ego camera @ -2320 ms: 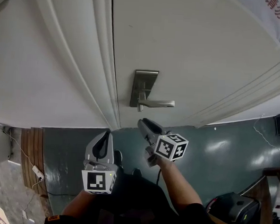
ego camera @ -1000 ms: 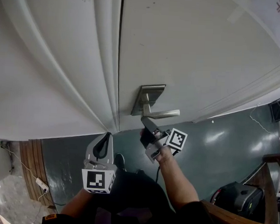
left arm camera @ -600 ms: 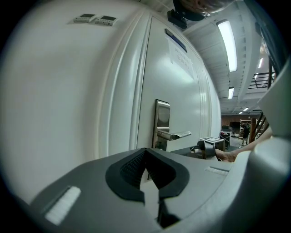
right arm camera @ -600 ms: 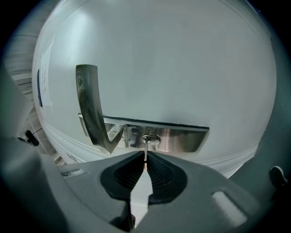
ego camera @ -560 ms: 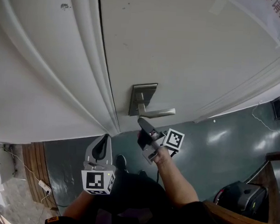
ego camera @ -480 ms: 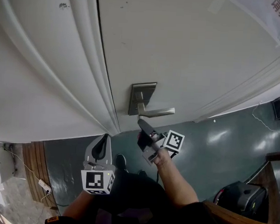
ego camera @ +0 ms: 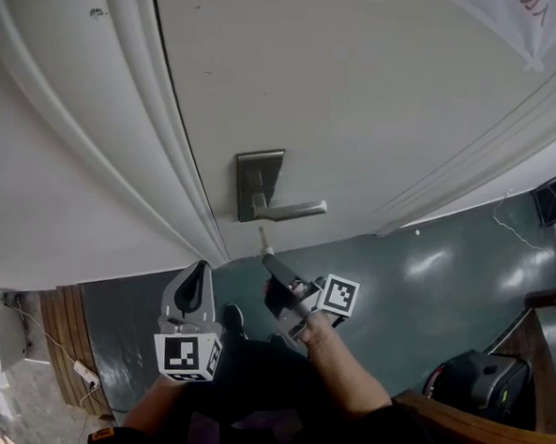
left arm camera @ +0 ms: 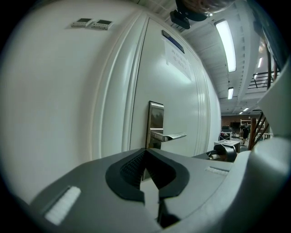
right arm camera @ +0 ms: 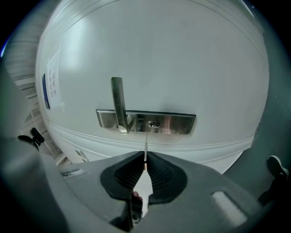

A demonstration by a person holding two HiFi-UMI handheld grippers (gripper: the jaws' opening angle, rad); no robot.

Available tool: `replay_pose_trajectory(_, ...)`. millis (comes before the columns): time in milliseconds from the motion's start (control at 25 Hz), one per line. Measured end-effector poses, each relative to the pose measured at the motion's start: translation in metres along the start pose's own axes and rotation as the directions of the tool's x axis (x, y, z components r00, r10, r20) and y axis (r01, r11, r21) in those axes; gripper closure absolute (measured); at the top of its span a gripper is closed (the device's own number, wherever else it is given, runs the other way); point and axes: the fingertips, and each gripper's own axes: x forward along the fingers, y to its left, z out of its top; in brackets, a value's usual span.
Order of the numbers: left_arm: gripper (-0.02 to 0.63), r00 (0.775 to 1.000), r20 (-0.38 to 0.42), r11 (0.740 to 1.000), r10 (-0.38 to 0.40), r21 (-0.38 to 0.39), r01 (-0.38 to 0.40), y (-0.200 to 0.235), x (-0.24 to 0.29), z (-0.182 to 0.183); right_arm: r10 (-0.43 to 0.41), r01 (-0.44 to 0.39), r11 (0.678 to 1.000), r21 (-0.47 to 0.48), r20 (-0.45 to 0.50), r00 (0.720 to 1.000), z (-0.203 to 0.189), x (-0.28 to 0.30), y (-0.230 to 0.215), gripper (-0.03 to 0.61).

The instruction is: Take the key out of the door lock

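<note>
Right gripper view: thin key (right arm camera: 145, 152), edge-on, pinched in right gripper (right arm camera: 145, 166).

— Where's the left one?
— Lower left of the head view. The grey plastic left tongs (ego camera: 197, 273) point upward with their jaws together and nothing between them. Its black-and-white marker cube (ego camera: 185, 354) faces the camera.
— And the right?
— Lower centre. The grey right tongs (ego camera: 266, 260) reach up-left from a bare forearm (ego camera: 344, 375), their jaws pinched on a thin silver key (right arm camera: 145, 149).

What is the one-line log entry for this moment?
right gripper: shut on key | key: out of lock | left gripper: shut, empty
</note>
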Motion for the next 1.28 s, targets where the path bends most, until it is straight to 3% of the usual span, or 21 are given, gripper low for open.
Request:
replay_pose_trajectory(440, 0.596, 1.000, 0.016, 1.000, 0.009, 0.023, -0.009, -0.050, -0.017, 0.002, 0.060, -0.059, 0.995, -0.079, 0.004, 0.998, -0.014, -0.064, 0.057, 0.563)
replay_pose_trajectory(640, 0.595, 0.997, -0.023, 0.998, 0.067, -0.009, -0.067, -0.078, -0.037, -0.012, 0.066, -0.067, 0.993, -0.094, -0.009, 0.998, -0.016, -0.098, 0.071, 0.563)
replay_pose_trajectory(1080, 0.595, 0.967, -0.089, 0.971, 0.240, 0.031, -0.238, -0.115, -0.116, -0.038, 0.065, -0.070, 0.995, -0.072, -0.076, 0.995, -0.032, -0.159, 0.061, 0.563)
replay_pose_trajectory(1280, 0.595, 0.966, -0.081, 0.969, 0.247, 0.044, -0.244, -0.130, -0.134, -0.039, 0.067, -0.076, 0.993, -0.094, -0.093, 0.993, -0.042, -0.173, 0.068, 0.563)
